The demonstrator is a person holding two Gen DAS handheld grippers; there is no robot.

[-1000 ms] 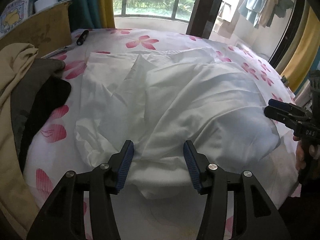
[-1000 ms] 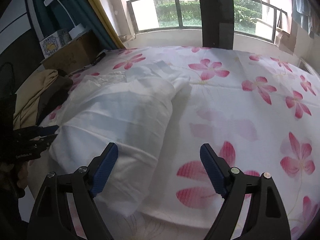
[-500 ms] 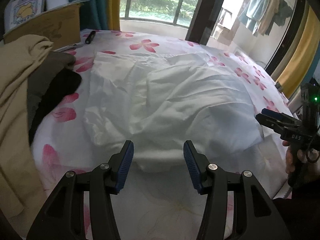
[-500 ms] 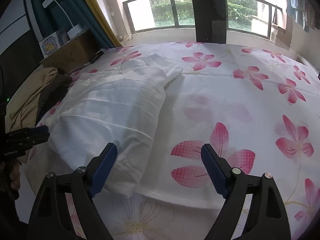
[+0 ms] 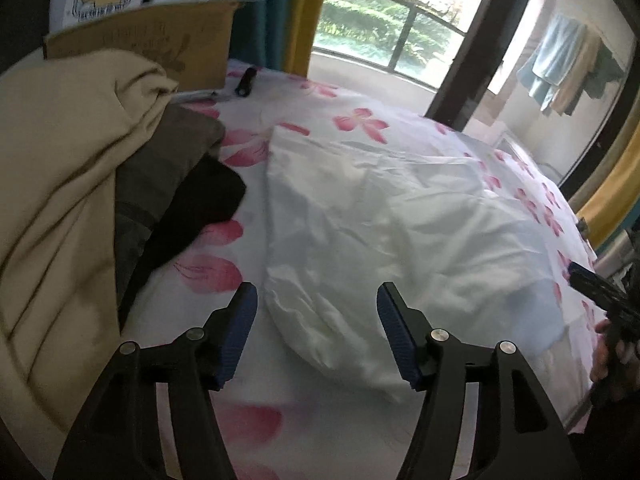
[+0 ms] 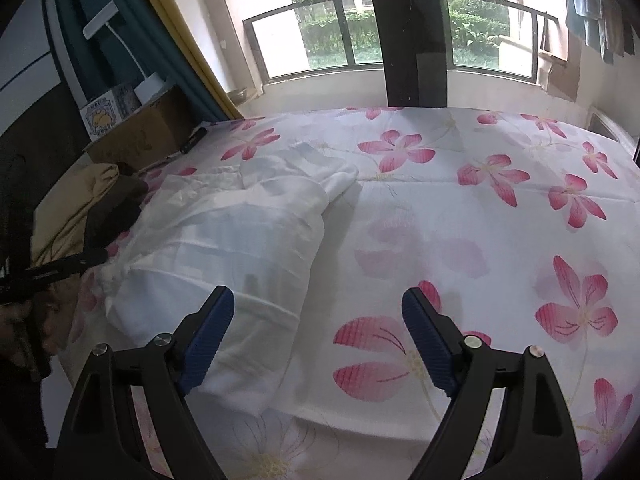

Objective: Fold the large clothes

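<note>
A large white garment [image 5: 400,232] lies folded and rumpled on the flowered bedsheet [image 5: 360,120]. It also shows in the right wrist view [image 6: 232,240], at the left half of the bed. My left gripper [image 5: 318,332] is open and empty, hovering above the garment's near left corner. My right gripper [image 6: 318,340] is open and empty, above the garment's near right edge and the bare sheet [image 6: 480,220]. Each gripper shows at the other view's edge: the right one [image 5: 600,284] and the left one [image 6: 60,268].
A pile of beige, brown and black clothes [image 5: 80,200] lies left of the garment. A cardboard box [image 5: 160,40] and a black pen-like object [image 5: 245,82] sit at the bed's far left. The window [image 6: 360,28] is beyond the bed.
Both grippers have pulled back and up from the garment. The left gripper's view has swung left, bringing the clothes pile closer. The garment lies still.
</note>
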